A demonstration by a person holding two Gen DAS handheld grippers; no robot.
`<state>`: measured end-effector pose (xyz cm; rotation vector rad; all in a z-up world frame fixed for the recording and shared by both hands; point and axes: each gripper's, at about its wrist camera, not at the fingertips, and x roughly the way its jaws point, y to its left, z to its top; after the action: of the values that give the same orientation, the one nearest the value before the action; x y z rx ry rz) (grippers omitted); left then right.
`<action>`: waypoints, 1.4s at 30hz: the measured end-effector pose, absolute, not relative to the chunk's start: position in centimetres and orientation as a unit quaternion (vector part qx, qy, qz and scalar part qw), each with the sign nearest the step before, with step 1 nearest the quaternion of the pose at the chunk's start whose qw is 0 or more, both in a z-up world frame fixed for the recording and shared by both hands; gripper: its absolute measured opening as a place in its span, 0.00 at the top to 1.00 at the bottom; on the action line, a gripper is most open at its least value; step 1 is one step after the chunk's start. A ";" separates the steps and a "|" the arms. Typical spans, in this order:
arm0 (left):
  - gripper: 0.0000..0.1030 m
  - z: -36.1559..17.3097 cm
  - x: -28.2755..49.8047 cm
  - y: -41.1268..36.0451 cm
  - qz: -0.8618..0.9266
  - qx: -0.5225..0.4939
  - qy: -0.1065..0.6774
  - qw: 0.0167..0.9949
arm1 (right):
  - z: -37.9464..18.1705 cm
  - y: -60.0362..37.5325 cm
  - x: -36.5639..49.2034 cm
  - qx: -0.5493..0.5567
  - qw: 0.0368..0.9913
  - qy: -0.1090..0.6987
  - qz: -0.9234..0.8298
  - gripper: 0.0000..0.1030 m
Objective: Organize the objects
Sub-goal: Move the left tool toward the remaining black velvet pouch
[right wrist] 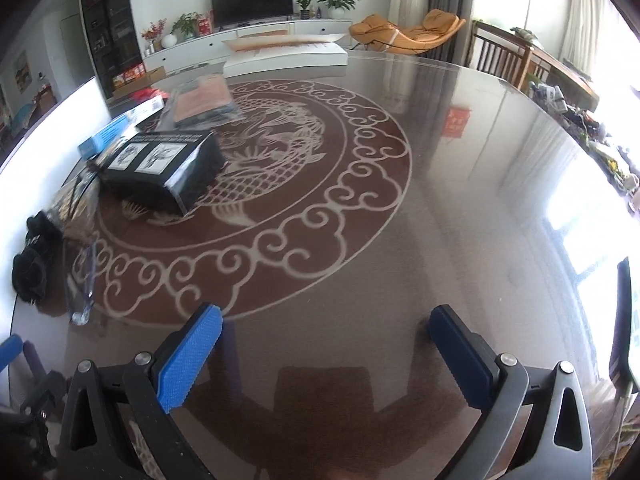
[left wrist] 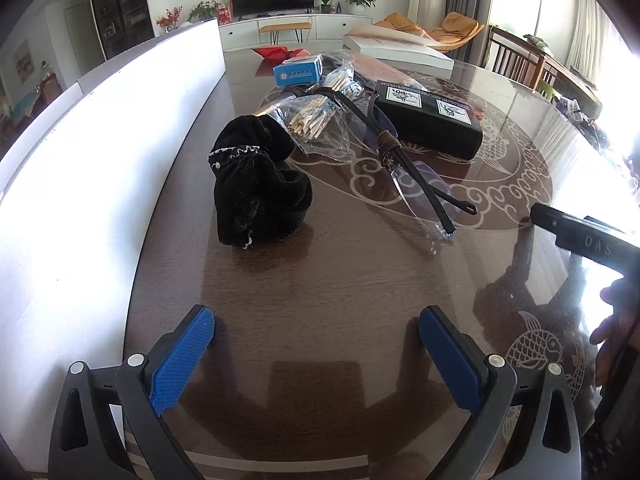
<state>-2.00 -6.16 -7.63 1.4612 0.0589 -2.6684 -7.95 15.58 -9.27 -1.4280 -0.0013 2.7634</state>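
Hovering above the table (left wrist: 320,300), both left gripper (left wrist: 316,344) and right gripper (right wrist: 326,344) are wide apart, holding nothing; pouch (left wrist: 256,196) lies beside glasses (left wrist: 416,176).

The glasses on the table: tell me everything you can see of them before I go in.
The glasses look rimless, with clear lenses and thin dark temples. They lie folded on the glossy table, temples crossed and bound by a brown cord wrapped around them. The far end runs up against the clear bag of sticks; the black box sits just behind, the black pouch to their left, apart. Neither gripper touches them; the left gripper is open, short of them.
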 end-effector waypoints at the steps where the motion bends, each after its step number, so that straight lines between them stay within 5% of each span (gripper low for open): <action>1: 0.00 -7.6 -2.5 -6.2 -0.875 0.481 0.021 0.052 | -9.2 16.1 -9.1 -0.458 0.029 0.008 0.888 0.00; 42: 0.00 -7.8 -5.0 -6.7 -0.884 0.463 0.026 0.062 | -9.0 17.0 -11.6 -0.458 0.031 0.009 0.888 0.00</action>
<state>-5.05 -6.73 -7.83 1.4014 0.0794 -2.6721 -11.56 16.98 -9.04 -1.4128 0.0284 2.7369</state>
